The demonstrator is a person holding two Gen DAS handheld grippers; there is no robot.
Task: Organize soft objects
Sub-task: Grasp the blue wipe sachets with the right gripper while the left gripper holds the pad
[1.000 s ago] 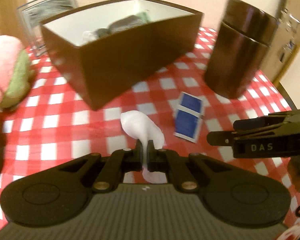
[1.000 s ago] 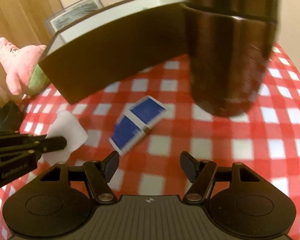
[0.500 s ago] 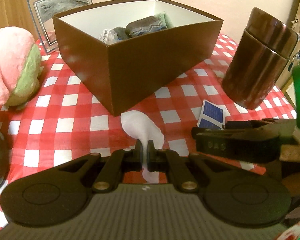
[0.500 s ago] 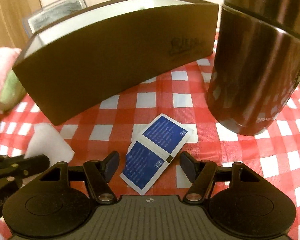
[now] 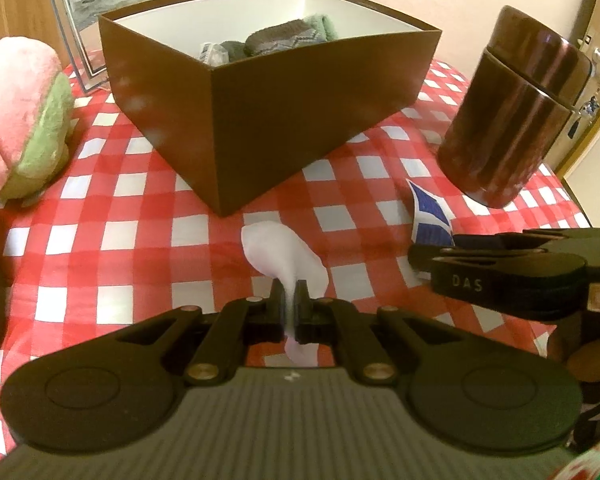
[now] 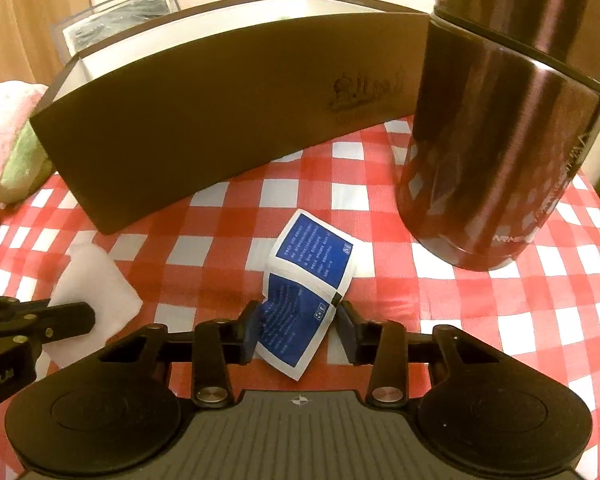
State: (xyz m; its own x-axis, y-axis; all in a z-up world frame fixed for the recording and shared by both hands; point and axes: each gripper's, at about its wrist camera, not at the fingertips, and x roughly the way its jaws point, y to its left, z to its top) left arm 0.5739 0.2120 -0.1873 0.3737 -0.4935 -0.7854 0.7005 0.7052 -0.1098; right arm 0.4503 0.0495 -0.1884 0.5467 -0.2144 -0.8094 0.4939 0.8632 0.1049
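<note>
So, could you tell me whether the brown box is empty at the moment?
No, the brown box already holds folded grey and green cloth items against its white inner wall.

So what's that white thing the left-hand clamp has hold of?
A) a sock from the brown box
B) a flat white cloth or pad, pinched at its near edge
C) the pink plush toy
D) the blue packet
B: the left gripper is shut on the near edge of the white pad, which lies on the checked tablecloth in front of the brown box.
</note>
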